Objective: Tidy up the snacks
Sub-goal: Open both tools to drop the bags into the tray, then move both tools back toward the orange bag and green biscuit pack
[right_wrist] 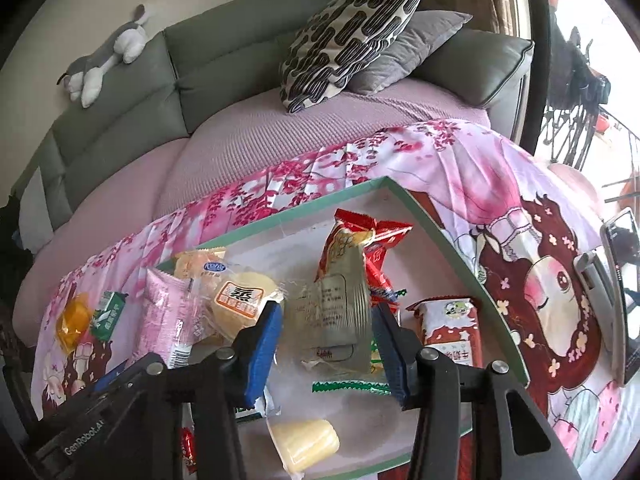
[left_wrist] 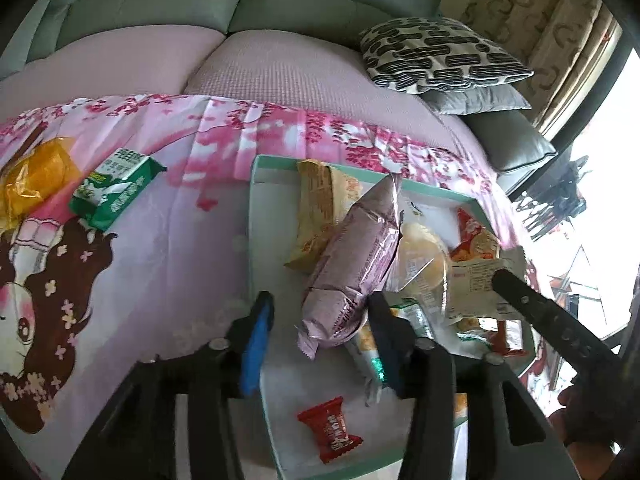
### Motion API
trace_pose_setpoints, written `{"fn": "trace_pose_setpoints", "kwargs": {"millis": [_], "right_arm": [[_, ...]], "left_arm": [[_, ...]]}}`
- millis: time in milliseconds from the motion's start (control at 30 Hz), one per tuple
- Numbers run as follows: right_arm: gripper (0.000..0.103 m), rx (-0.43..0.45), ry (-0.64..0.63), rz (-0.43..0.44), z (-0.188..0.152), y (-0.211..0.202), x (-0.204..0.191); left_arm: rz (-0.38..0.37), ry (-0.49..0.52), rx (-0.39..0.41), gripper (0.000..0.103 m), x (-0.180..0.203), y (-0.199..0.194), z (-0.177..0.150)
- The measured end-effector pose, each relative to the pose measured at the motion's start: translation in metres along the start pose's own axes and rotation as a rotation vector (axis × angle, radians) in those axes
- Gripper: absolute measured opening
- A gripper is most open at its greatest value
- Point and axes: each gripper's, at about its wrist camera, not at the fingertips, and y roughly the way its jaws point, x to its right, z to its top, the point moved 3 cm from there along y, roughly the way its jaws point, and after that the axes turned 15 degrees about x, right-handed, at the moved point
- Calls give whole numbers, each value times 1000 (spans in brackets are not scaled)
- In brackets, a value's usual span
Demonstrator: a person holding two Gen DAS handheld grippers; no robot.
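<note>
A green-rimmed white tray (left_wrist: 256, 208) (right_wrist: 452, 236) lies on a pink cartoon cloth and holds several snack packs. My left gripper (left_wrist: 320, 320) is open, its blue pads on either side of a lilac wafer pack (left_wrist: 356, 268) that leans over the other snacks; the pack touches neither pad clearly. My right gripper (right_wrist: 326, 322) is open over a clear-and-red pack (right_wrist: 344, 304) lying in the tray. A green pack (left_wrist: 116, 188) (right_wrist: 108, 314) and an orange pack (left_wrist: 36, 178) (right_wrist: 72, 322) lie on the cloth outside the tray.
A red candy (left_wrist: 330, 428) and a pale yellow cake (right_wrist: 306, 442) lie at the tray's near end. A red-brown pack (right_wrist: 452, 328) sits at its right. A phone on a stand (right_wrist: 618, 292) is at far right. Sofa and pillows (right_wrist: 352, 40) are behind.
</note>
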Motion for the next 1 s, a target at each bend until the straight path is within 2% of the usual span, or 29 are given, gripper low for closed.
{"fn": "trace_pose_setpoints", "kwargs": {"millis": [100, 167, 233, 333, 467, 533, 600, 700, 800, 1000], "right_arm": [[57, 2, -7, -5, 1, -1, 0], [67, -2, -23, -16, 1, -1, 0], [71, -7, -42, -23, 0, 0, -1], [79, -16, -60, -24, -2, 2, -3], [87, -21, -80, -23, -3, 4, -7], [90, -23, -93, -25, -4, 5, -9], [92, -26, -104, -30, -5, 6, -11], [103, -21, -117, -28, -5, 6, -12], [103, -13, -133, -25, -5, 6, -15], [103, 10, -153, -6, -5, 4, -23]], "left_arm": [[13, 1, 8, 57, -1, -5, 4], [30, 0, 20, 63, -4, -10, 7], [41, 3, 32, 68, -6, -14, 10], [86, 12, 56, 79, -10, -20, 15], [126, 10, 81, 83, -19, -23, 18], [162, 19, 86, 91, -23, -22, 19], [207, 37, 93, 92, -27, -21, 19], [258, 57, 115, 93, -32, -23, 21], [311, 79, 142, 98, -36, -26, 22], [408, 142, 188, 101, -40, -30, 26]]}}
